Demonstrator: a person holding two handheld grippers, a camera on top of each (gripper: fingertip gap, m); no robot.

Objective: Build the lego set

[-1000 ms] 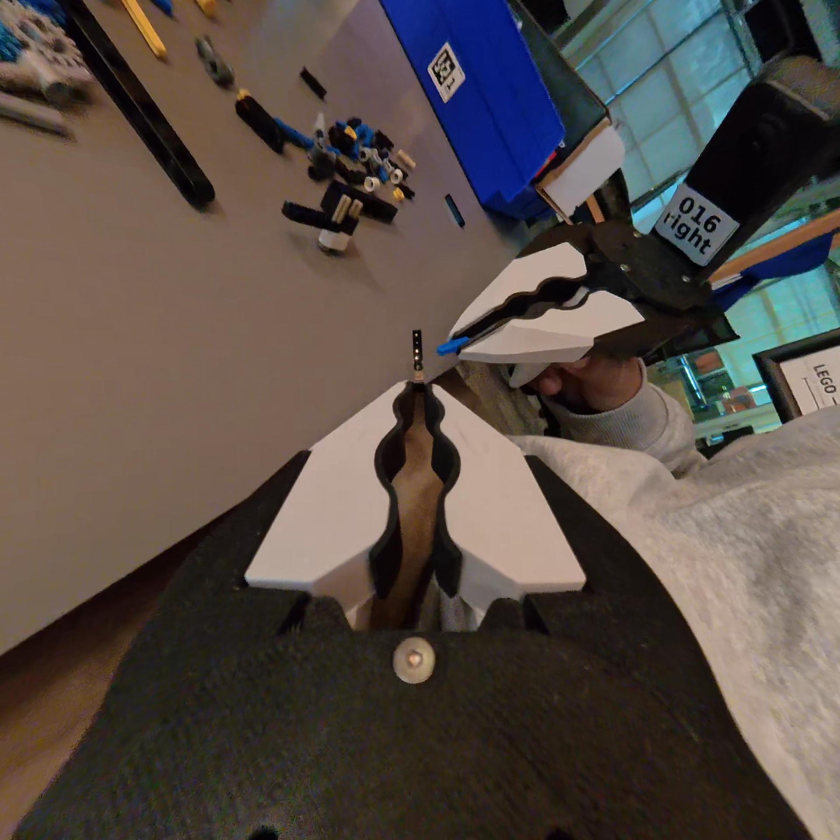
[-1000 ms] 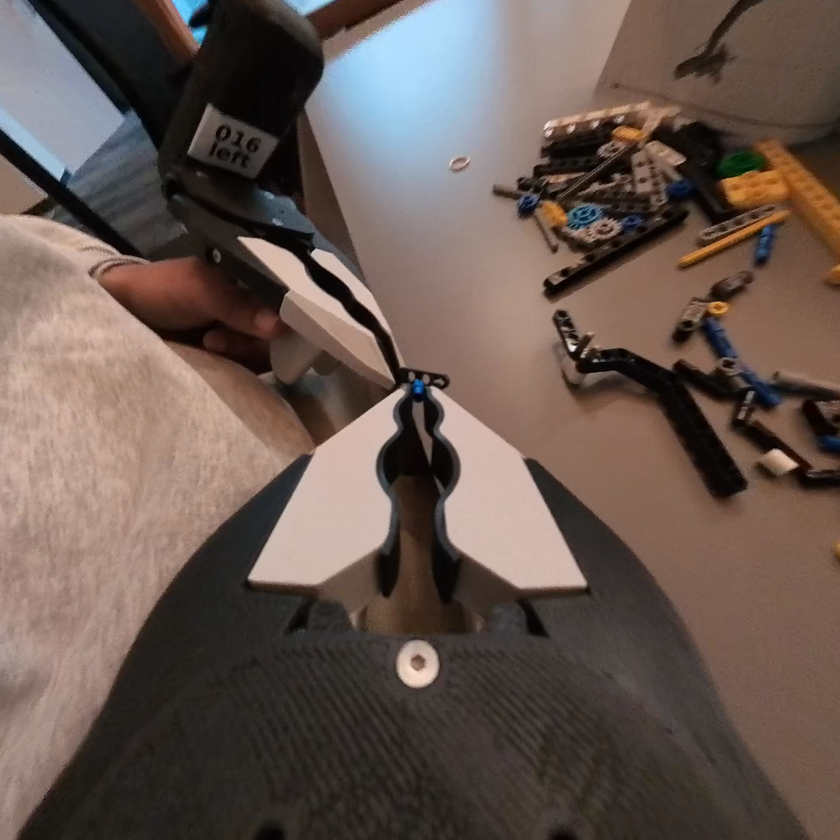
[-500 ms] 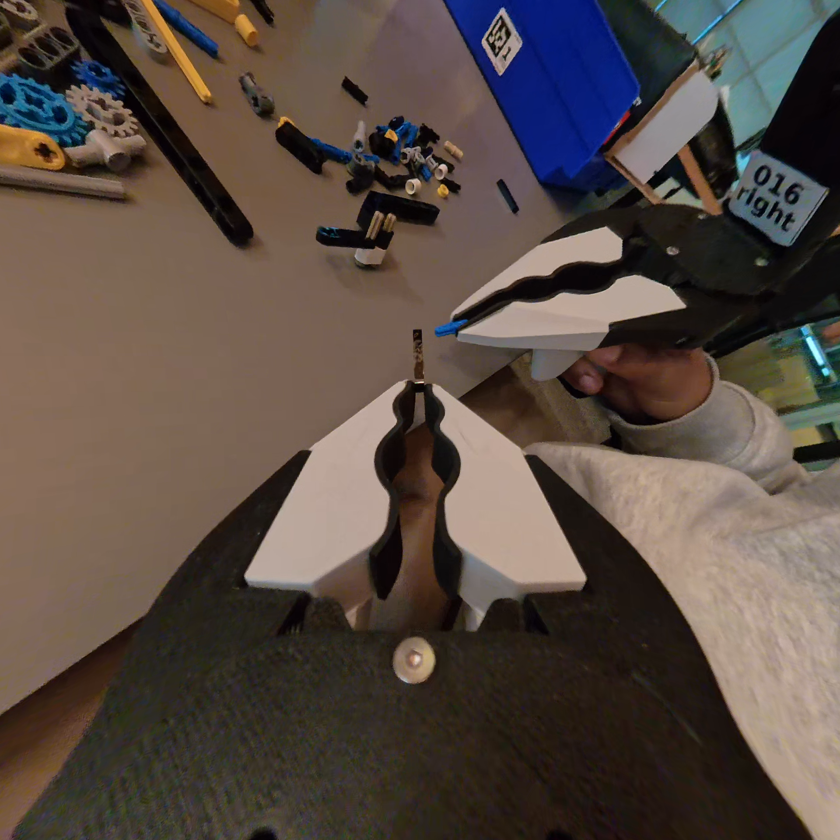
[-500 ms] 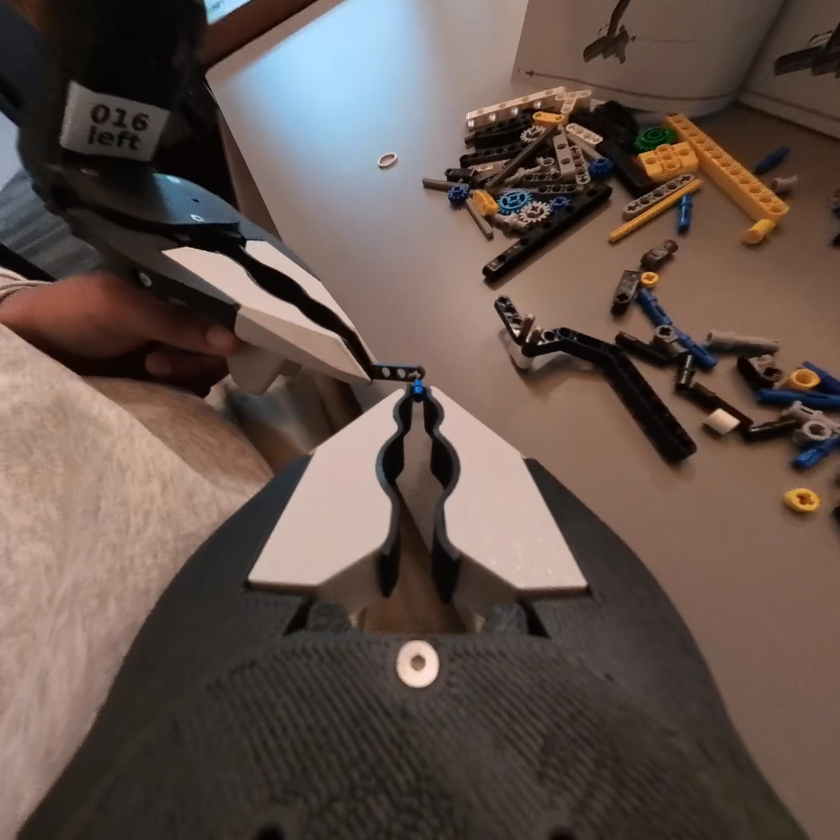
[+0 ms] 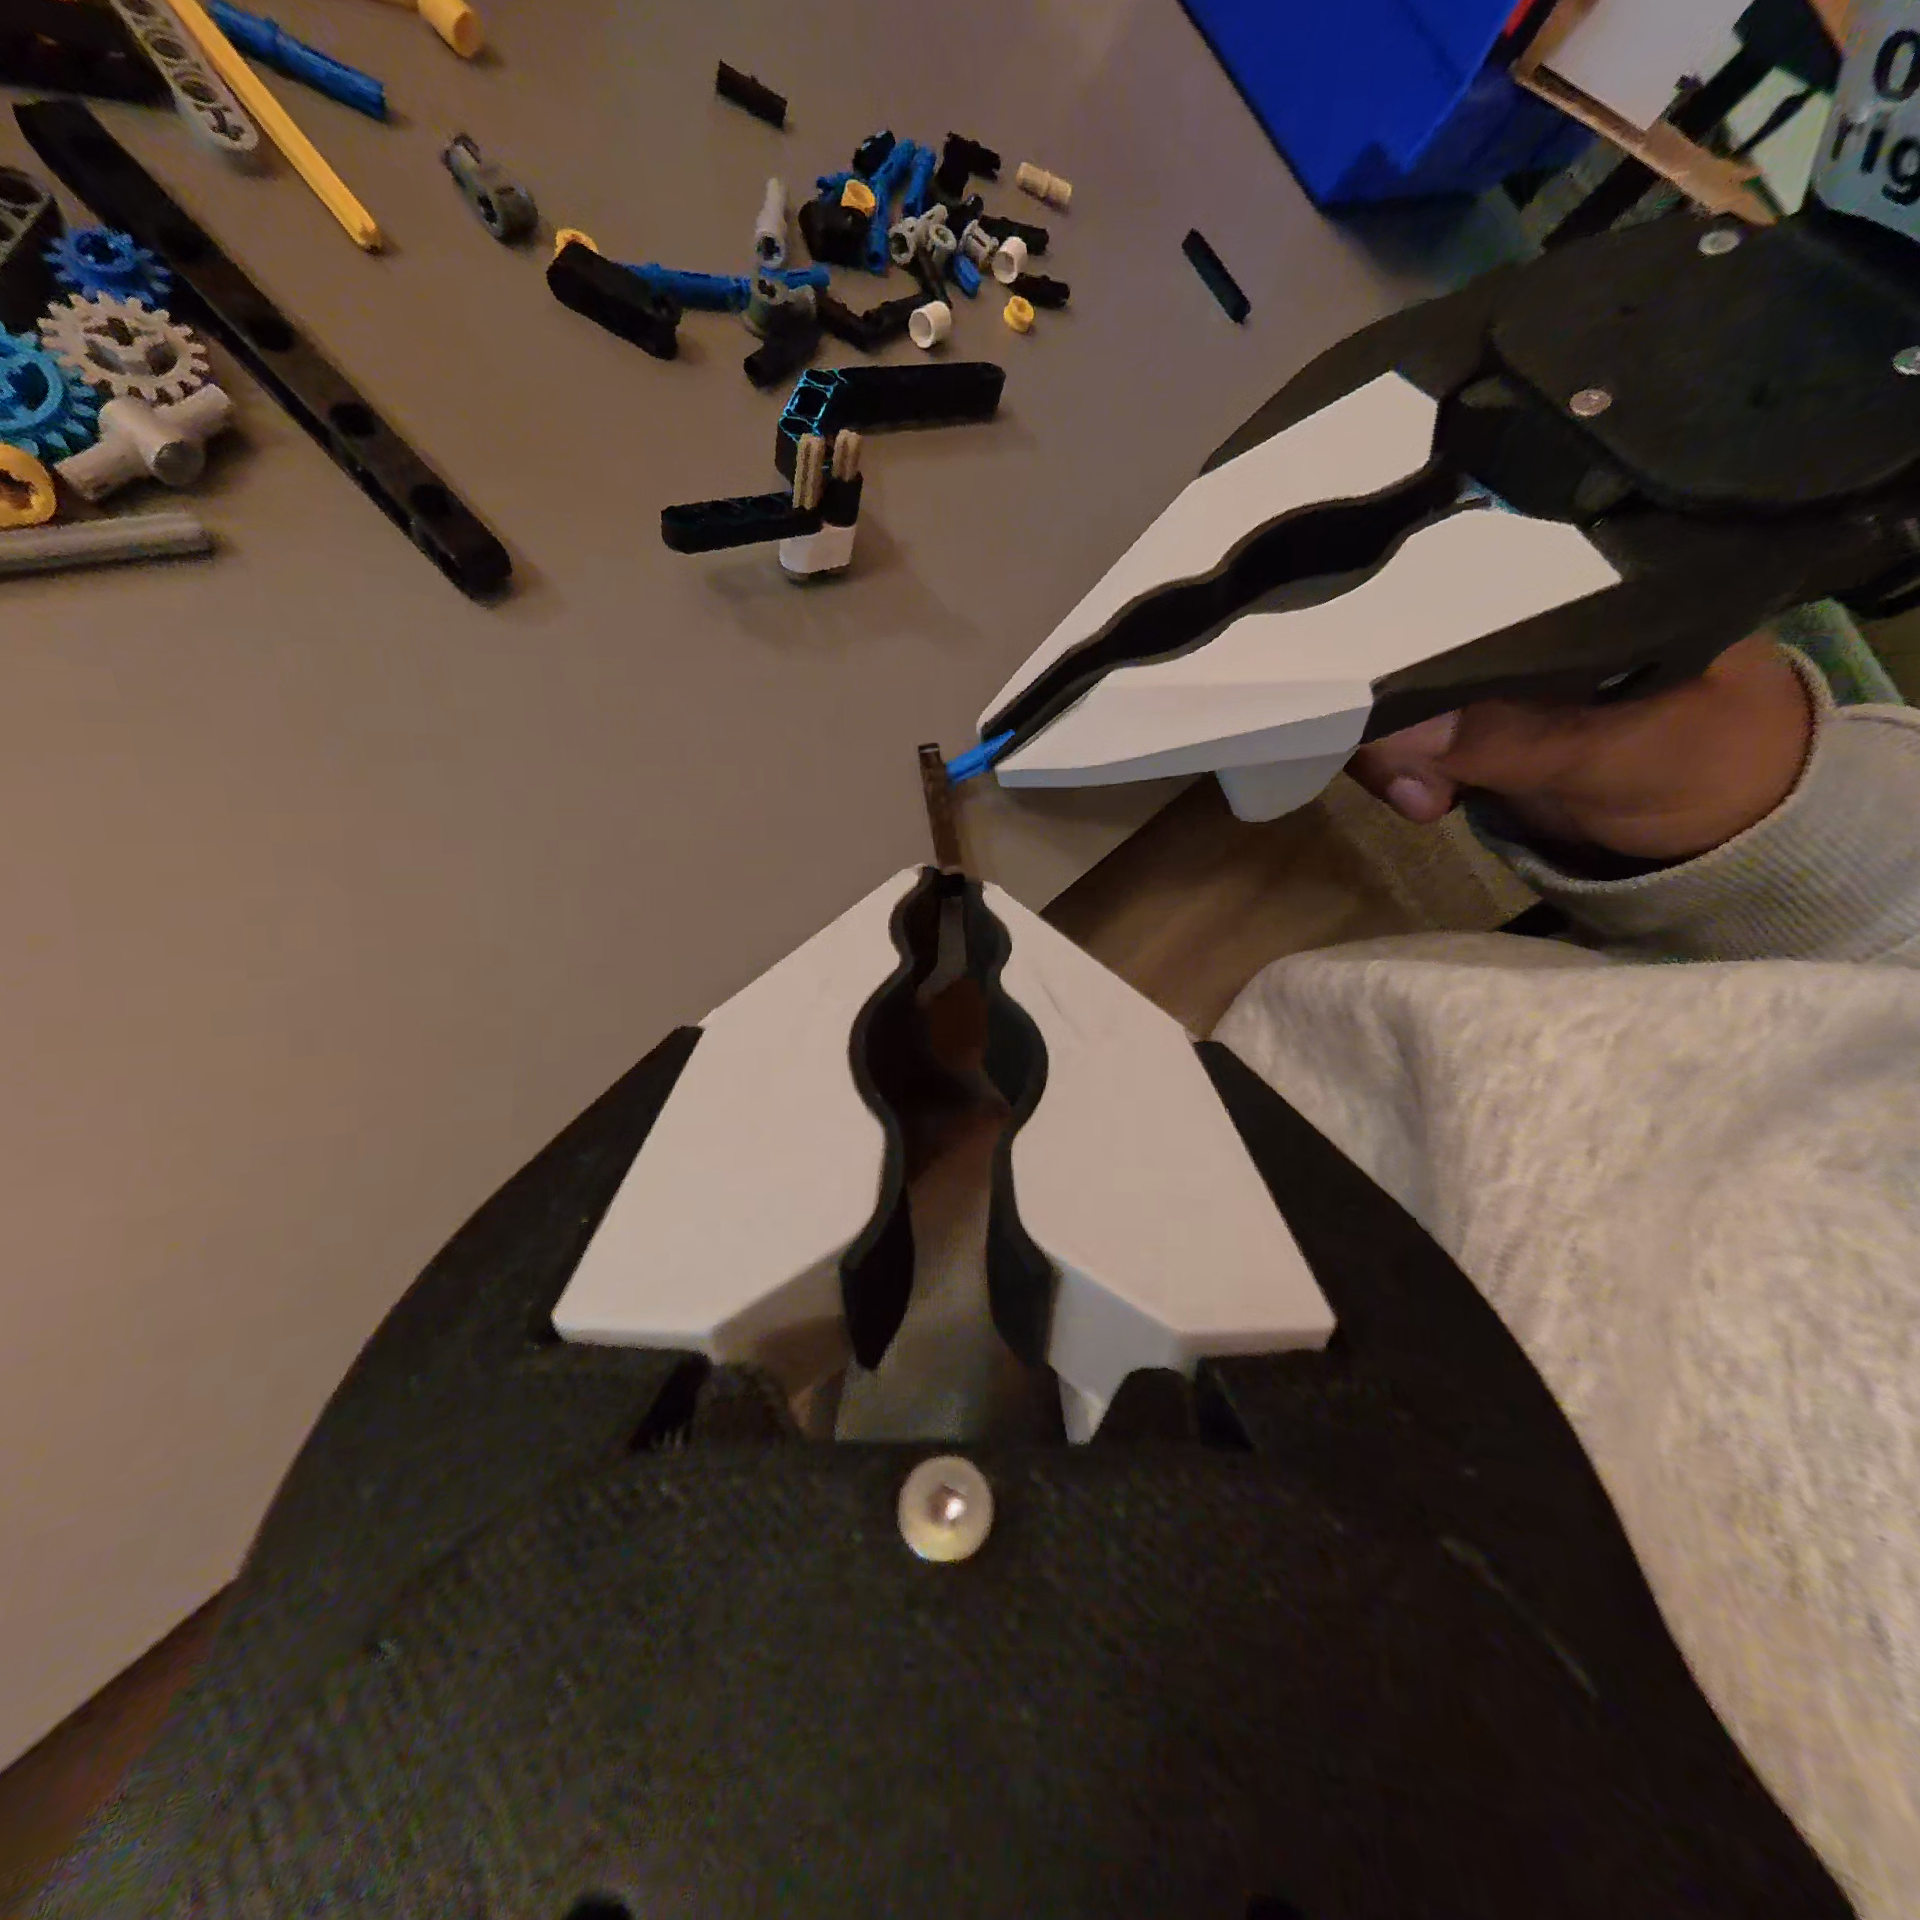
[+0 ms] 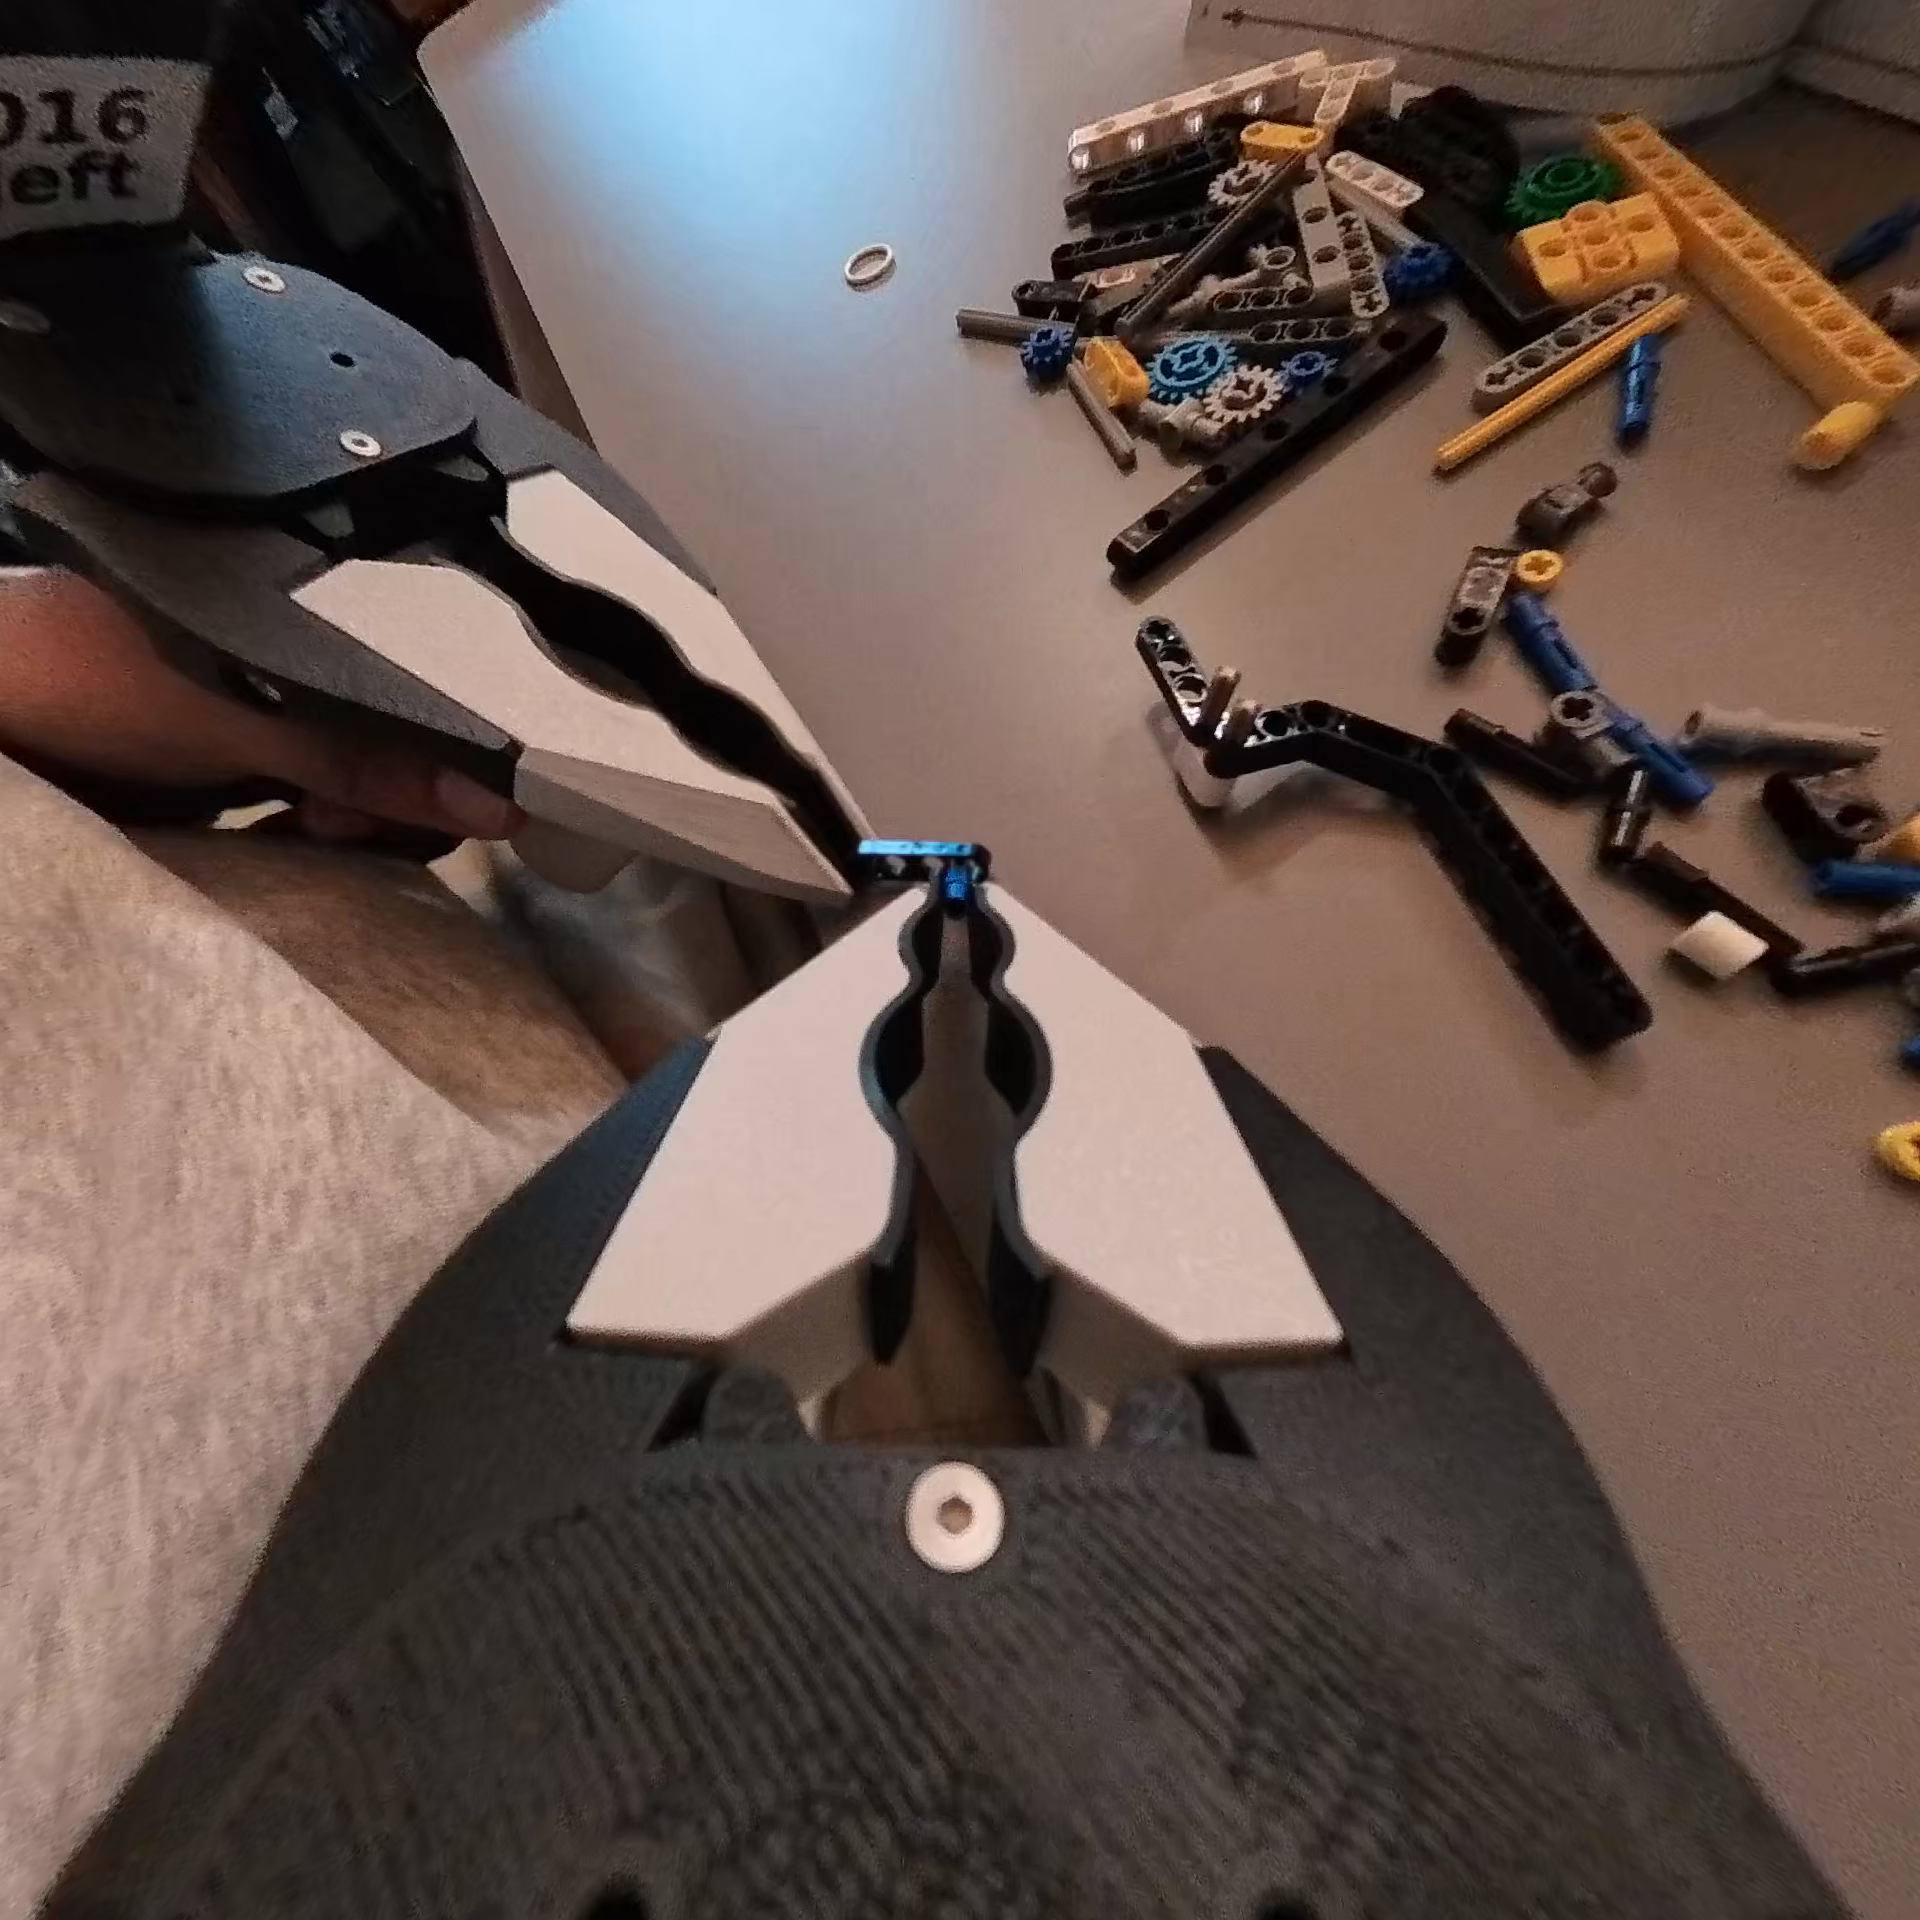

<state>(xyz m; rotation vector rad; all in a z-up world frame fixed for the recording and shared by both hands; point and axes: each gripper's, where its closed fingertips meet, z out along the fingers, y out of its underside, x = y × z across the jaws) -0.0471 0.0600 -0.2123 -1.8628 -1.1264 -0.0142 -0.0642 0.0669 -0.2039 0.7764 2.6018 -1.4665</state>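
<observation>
My left gripper point(image 5: 948, 871) is shut on a small thin black beam point(image 5: 940, 802) that sticks out past its tips. My right gripper point(image 6: 958, 891) is shut on a small blue pin point(image 6: 956, 886). In the left wrist view the right gripper point(image 5: 1000, 740) comes in from the right, and its blue pin point(image 5: 975, 758) touches the far end of the black beam. In the right wrist view the left gripper point(image 6: 854, 871) comes in from the left and holds the beam point(image 6: 925, 850) crosswise just above the pin. Both are held in the air by the table's near edge.
Loose pieces lie on the grey table point(image 5: 312, 831): a black angled assembly point(image 6: 1382, 774), a long black beam point(image 5: 260, 332), gears point(image 6: 1195, 369), yellow beams point(image 6: 1745, 270), blue pins point(image 5: 883, 218). A blue bin point(image 5: 1371, 83) stands at the far side. A grey-sleeved person sits close behind the grippers. Only a small space, under 4 cm, lies between the two pairs of fingers.
The two grippers have closed in on each other, so the blue pin now meets the end of the black beam. Both views have tilted down toward the table.
</observation>
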